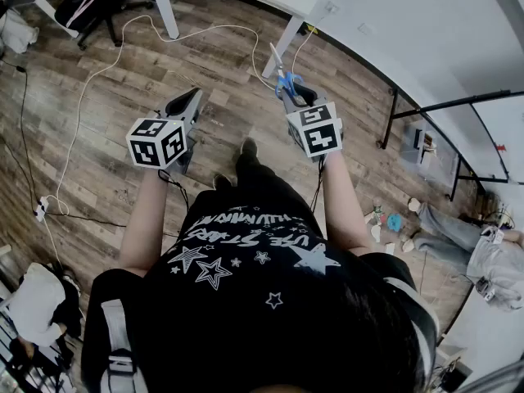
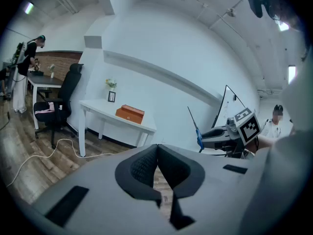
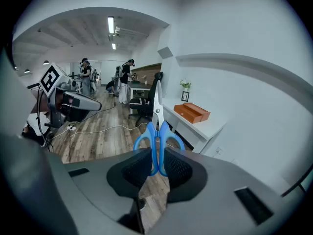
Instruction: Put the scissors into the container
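Note:
A pair of scissors (image 3: 157,140) with blue handles stands upright, blades pointing up, with my right gripper (image 3: 157,161) shut on its handles. In the head view the scissors (image 1: 285,79) stick out ahead of the right gripper (image 1: 291,95), above the wooden floor. My left gripper (image 1: 193,98) is held level beside it, to the left. Its jaws (image 2: 157,156) are pressed together with nothing between them. An orange box-like container (image 3: 191,112) rests on a white table (image 3: 211,128) by the wall, well ahead of both grippers. The container (image 2: 129,114) also shows in the left gripper view.
A white cable (image 1: 90,80) snakes over the wood floor (image 1: 98,137). A black office chair (image 2: 59,106) stands left of the white table (image 2: 105,109). People stand at desks farther back (image 3: 105,77). A black metal frame (image 1: 442,129) and clutter lie to the right.

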`<state>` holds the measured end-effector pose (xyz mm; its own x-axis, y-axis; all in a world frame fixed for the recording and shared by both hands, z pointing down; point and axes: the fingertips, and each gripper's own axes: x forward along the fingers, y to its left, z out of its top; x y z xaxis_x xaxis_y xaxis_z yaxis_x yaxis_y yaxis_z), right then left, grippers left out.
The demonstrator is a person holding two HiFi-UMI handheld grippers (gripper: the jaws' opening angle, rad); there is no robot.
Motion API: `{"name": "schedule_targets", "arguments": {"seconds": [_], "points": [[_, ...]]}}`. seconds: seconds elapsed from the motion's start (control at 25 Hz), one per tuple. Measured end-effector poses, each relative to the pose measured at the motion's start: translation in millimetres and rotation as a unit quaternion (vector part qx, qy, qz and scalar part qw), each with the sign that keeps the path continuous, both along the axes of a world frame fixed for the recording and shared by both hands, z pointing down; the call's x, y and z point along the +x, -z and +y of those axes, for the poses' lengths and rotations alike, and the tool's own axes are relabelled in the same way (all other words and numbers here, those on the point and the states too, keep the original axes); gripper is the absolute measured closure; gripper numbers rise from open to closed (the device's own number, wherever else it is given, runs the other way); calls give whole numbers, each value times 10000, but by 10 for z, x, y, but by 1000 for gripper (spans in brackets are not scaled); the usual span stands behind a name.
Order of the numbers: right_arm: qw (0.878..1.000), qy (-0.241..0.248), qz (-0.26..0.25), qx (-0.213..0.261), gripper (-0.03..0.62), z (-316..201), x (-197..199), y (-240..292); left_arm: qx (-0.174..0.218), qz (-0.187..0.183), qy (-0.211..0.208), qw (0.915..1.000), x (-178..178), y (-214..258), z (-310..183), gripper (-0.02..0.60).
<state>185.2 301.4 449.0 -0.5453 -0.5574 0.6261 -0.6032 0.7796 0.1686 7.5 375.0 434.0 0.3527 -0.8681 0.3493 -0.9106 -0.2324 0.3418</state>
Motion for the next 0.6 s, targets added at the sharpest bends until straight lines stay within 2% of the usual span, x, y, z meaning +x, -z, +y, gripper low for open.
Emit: {"name": "schedule_targets", "arguments": {"seconds": [0.2,0.6], "points": [[10000,-7,-15,-25,496,8,164,-61,31,-47,-12,10000,149,-23,28,562],[9999,135,14,-39,496,-61,48,-77,-23,-68,128,9999,44,-58,-1,562]]}}
